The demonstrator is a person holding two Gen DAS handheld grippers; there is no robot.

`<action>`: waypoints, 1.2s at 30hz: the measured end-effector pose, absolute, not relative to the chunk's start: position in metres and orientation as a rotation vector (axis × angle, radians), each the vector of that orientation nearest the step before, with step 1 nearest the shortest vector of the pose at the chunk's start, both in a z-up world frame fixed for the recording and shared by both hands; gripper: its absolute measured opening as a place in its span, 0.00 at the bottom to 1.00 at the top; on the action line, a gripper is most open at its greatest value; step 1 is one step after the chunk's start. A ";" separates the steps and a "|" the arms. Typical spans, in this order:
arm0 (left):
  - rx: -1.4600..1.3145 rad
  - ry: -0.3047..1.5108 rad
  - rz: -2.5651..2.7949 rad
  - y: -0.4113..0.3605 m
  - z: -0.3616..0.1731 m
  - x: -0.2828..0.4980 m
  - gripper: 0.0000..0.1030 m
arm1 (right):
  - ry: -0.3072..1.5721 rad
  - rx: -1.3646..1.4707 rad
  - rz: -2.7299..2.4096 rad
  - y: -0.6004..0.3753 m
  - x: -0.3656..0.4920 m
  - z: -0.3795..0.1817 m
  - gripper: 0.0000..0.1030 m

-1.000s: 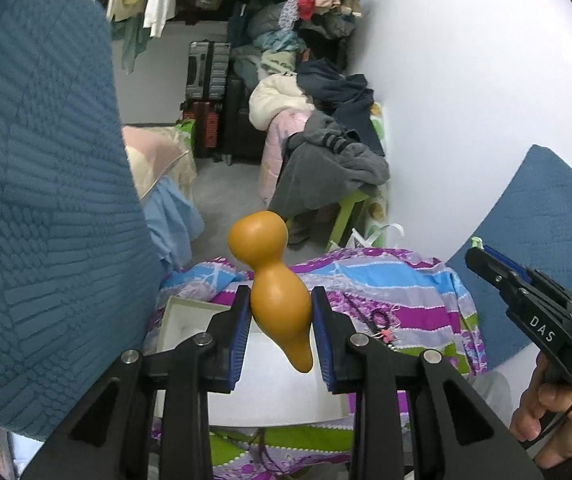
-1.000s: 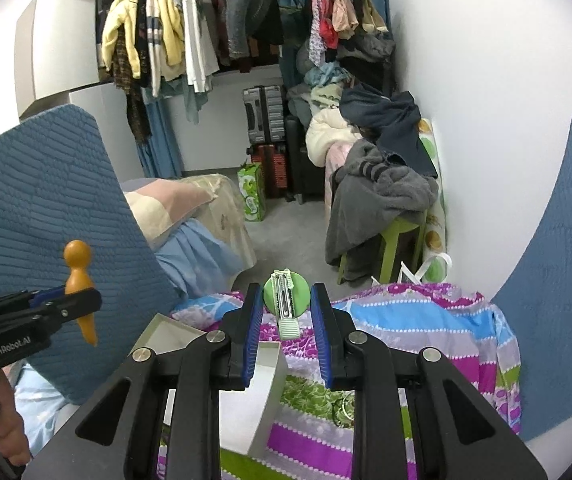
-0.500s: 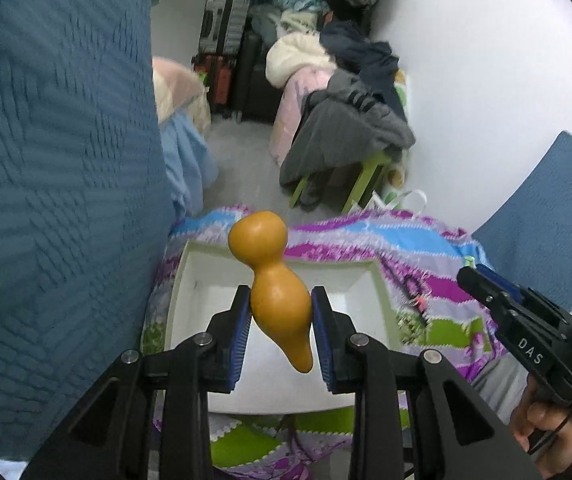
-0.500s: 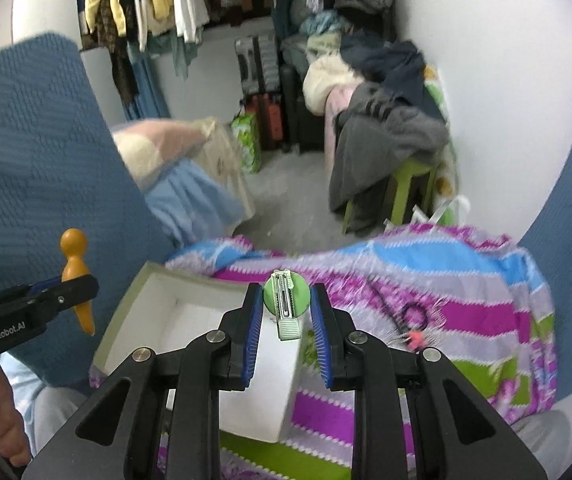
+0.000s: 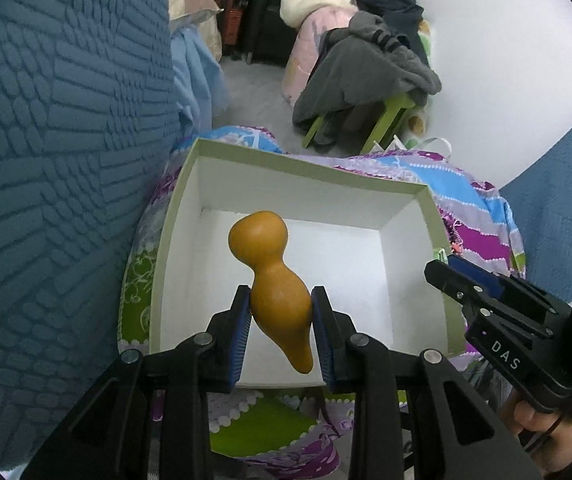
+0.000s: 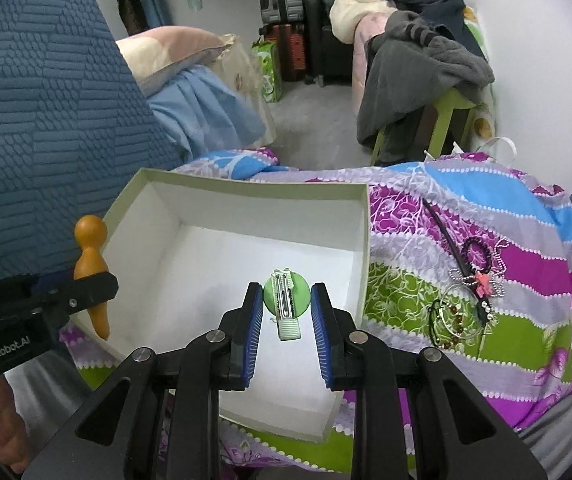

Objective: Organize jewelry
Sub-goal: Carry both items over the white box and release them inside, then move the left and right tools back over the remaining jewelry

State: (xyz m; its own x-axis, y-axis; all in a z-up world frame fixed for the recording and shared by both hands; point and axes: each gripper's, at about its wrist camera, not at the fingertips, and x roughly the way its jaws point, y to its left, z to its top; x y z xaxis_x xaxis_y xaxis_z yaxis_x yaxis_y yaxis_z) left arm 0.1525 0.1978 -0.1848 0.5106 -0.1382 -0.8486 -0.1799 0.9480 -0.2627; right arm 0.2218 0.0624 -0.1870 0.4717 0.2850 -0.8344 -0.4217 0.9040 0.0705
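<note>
While both hands hover over white box [image 6: 241, 196]: left gripper [image 5: 280, 336] clamped on orange gourd [image 5: 273, 280], long axis along fingers; right gripper [image 6: 287, 320] pinching green hair clip [image 6: 286, 300]. Box floor directly below both; remaining jewelry [image 6: 466, 300] on bedspread [image 6: 406, 240], right of box.

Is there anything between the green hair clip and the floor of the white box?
Nothing visible. The right gripper holds the green hair clip above the white box, whose bare floor lies open below. The orange gourd hangs at the box's left edge, away from the clip.
</note>
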 end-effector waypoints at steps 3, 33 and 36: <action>-0.337 1.027 0.029 0.198 -0.183 0.152 0.30 | 1.002 -0.150 0.451 0.062 0.223 -0.187 0.22; -0.321 0.701 0.069 0.139 -0.031 0.105 0.64 | 0.589 -0.073 0.510 -0.025 0.184 -0.020 0.37; -0.317 0.705 0.047 0.126 -0.034 0.105 0.64 | 0.575 -0.070 0.480 -0.043 0.180 -0.019 0.37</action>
